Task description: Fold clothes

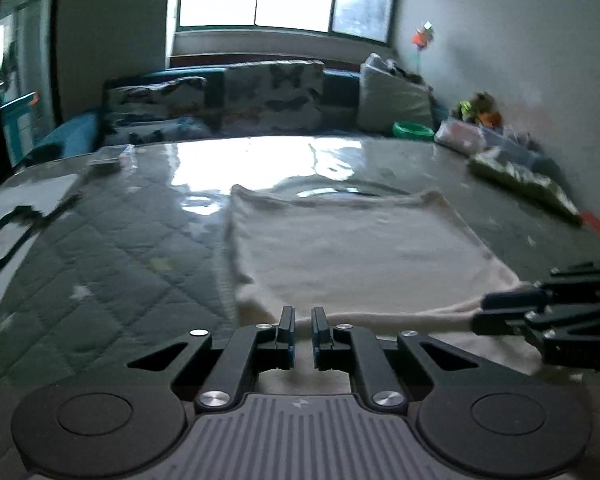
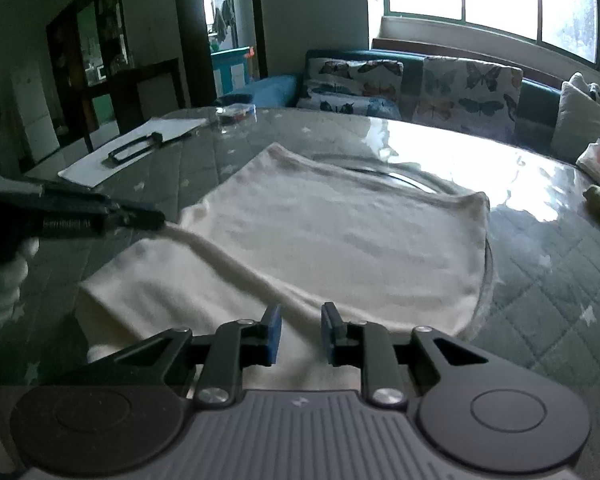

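Note:
A cream-white garment [image 1: 348,248] lies flat on the quilted grey table [image 1: 112,264], with its near edge folded over. My left gripper [image 1: 303,320] sits at that near edge, jaws a small gap apart with no cloth between them. In the right wrist view the same garment [image 2: 340,232] spreads ahead, a folded ridge running across it. My right gripper [image 2: 300,320] hovers over the near fold, jaws apart and empty. The left gripper also shows at the left of that view [image 2: 140,218], touching the cloth edge. The right gripper shows in the left wrist view [image 1: 496,312].
A white sheet with a dark frame-like object [image 2: 136,148] lies at the table's left. A clear plastic box [image 2: 236,114] stands at the far left. Packets and a green bowl [image 1: 414,130] sit at the far right. Butterfly cushions [image 2: 468,92] line a sofa behind.

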Demonstrator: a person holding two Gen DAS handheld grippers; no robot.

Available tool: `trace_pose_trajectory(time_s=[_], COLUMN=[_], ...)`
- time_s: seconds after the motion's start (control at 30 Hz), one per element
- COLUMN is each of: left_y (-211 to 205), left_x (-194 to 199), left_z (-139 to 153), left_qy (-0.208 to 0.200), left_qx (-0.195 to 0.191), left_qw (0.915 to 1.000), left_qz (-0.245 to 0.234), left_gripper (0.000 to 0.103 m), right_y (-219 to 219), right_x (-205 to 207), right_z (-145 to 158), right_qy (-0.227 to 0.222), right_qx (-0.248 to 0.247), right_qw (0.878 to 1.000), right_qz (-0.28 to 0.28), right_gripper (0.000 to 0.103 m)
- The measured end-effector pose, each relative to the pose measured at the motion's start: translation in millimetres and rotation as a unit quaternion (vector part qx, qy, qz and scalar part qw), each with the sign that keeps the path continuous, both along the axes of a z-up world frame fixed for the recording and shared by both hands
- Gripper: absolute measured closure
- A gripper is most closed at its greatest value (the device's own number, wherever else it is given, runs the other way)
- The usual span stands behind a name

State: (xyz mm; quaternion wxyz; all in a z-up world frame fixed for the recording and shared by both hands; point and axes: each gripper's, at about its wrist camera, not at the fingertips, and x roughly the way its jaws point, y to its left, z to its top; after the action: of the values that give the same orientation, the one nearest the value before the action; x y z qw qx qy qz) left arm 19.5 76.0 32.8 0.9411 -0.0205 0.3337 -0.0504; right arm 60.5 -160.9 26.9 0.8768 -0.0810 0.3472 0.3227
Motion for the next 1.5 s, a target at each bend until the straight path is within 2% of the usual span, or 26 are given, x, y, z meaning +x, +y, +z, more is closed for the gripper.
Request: trace_pose_trajectory(time_s=[0.1, 0.23, 0.37, 0.5, 0.6, 0.77, 0.97, 1.1, 1.3, 1.5], left_y=[-4.1, -13.3, -28.8, -41.1, -40.4, -39.2, -38.0, -32.7, -21.8, -36.5], left_x=[6.8, 1.9, -7.9, -11.3, -18.5, -45.7, -61.4, -73.8, -108.9, -135.2], left_z=[-10.3, -1.5, 5.8, -9.6, -12.3, -0.7, -13.5, -4.9, 5.3, -4.6], left_qy=[0.006, -0.006, -0.024, -0.014, -0.018, -0.037, -0.023, -0.029, -0.046, -0.059], left_qx=[0.019, 0.035, 0.025, 0.058, 0.073, 0.066, 0.091, 0.098, 0.116, 0.176], left_qw=[0.9998, 0.9993, 0.9981, 0.9955, 0.9944, 0.9933, 0.9918, 0.9907, 0.9836, 0.9638], left_qz=[-0.003, -0.011, -0.052, -0.074, -0.074, -0.087, -0.086, -0.09, -0.131, -0.192], left_gripper=[0.093, 0.092, 0.092, 0.092, 0.09, 0.087, 0.079, 0.077, 0.076, 0.071], right_y=[1.3, -2.8, -2.2, 4.0, 5.3, -0.9, -3.0, -8.7, -27.7, -37.4], right_x=[9.3, 11.2, 5.1, -3.7, -11.5, -26.0, -40.3, -48.8, -72.3, -98.5], right_z=[-6.6, -8.4, -1.9, -1.8, -4.8, 2.7, -2.8, -0.3, 14.4, 11.0], right_qy=[0.012, 0.01, 0.002, 0.001, 0.003, -0.005, -0.002, -0.004, -0.018, -0.007], right_qx=[0.0, -0.007, -0.003, -0.002, -0.017, -0.016, -0.024, -0.024, -0.044, -0.076], right_qw=[1.0, 1.0, 1.0, 1.0, 1.0, 1.0, 0.999, 1.0, 0.999, 0.996], right_qz=[-0.006, -0.011, -0.003, 0.017, 0.025, 0.026, 0.027, 0.019, 0.02, 0.04], right_gripper=[0.082, 0.082, 0.08, 0.076, 0.075, 0.073, 0.071, 0.071, 0.07, 0.07])
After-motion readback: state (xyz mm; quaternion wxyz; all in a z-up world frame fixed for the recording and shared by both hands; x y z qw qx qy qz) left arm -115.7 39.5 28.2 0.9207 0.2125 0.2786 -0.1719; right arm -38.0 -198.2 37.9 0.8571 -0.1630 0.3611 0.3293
